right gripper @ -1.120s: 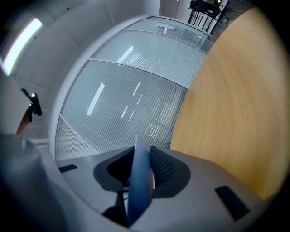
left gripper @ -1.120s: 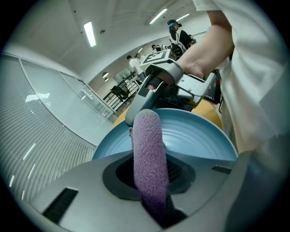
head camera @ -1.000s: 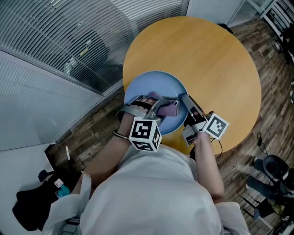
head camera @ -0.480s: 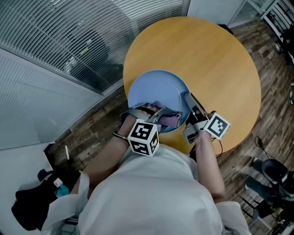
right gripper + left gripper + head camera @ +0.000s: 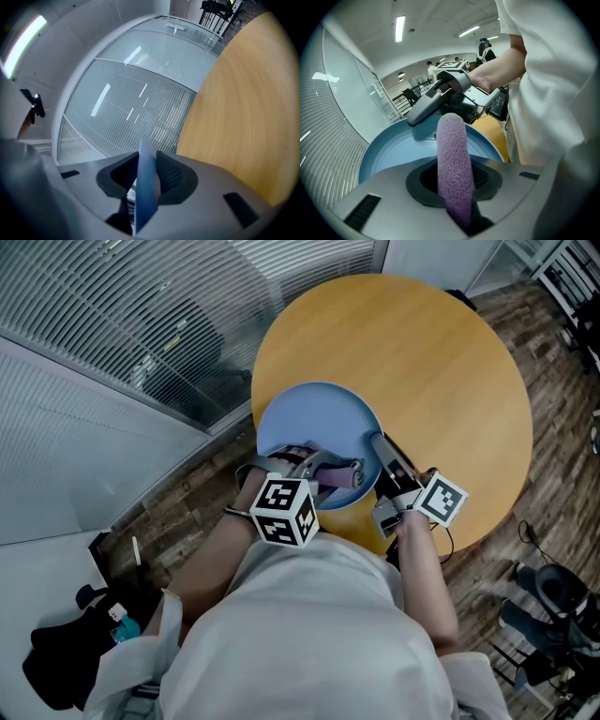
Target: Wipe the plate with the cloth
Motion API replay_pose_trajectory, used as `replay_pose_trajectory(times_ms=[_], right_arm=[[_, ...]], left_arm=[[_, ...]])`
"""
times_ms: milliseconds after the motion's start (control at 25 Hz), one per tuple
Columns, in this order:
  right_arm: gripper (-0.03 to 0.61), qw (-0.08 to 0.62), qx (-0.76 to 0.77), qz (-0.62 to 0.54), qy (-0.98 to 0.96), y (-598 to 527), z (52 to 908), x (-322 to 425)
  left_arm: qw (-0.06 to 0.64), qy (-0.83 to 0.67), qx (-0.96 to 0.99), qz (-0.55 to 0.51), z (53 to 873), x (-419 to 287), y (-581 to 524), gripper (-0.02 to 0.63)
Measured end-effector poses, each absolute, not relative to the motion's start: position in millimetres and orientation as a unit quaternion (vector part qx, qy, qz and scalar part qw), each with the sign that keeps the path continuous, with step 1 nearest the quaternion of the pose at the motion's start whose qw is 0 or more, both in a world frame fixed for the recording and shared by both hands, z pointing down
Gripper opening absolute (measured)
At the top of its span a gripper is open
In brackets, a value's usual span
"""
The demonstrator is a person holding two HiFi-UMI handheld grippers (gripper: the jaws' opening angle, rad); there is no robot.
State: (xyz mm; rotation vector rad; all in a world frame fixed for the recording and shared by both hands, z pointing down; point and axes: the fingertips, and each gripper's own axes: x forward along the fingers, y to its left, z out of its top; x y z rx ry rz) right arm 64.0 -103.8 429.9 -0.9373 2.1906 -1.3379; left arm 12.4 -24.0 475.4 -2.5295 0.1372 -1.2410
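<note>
A round blue plate (image 5: 314, 423) is tilted up at the near edge of the wooden table (image 5: 422, 362). My right gripper (image 5: 378, 444) is shut on its right rim. In the right gripper view the plate (image 5: 146, 164) shows edge-on between the pads, and the jaws have just eased open slightly with the rim still pinched. My left gripper (image 5: 328, 468) is shut on a rolled purple cloth (image 5: 347, 476), which lies against the plate's near part. In the left gripper view the cloth (image 5: 451, 154) sticks out over the plate (image 5: 393, 150), with the right gripper (image 5: 440, 98) beyond it.
The table top (image 5: 243, 93) stretches away to the right of the plate. A glass wall with blinds (image 5: 141, 324) runs along the left. On the wood floor lie a black bag (image 5: 66, 652) at lower left and a chair base (image 5: 553, 606) at lower right.
The left gripper with the cloth has slid toward the plate's near rim and rolled, its marker cube shifting left. The right gripper and plate have stayed put.
</note>
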Motion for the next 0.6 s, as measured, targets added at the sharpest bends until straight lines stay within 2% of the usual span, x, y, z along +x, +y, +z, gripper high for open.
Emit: replay_pose_trajectory(times_ms=[600], right_arm=[[0.115,0.201,-0.315,-0.496,0.783,-102,432,58]], left_arm=[[0.173,0.156,-0.868,-0.439,456,-6,-89,0.083]])
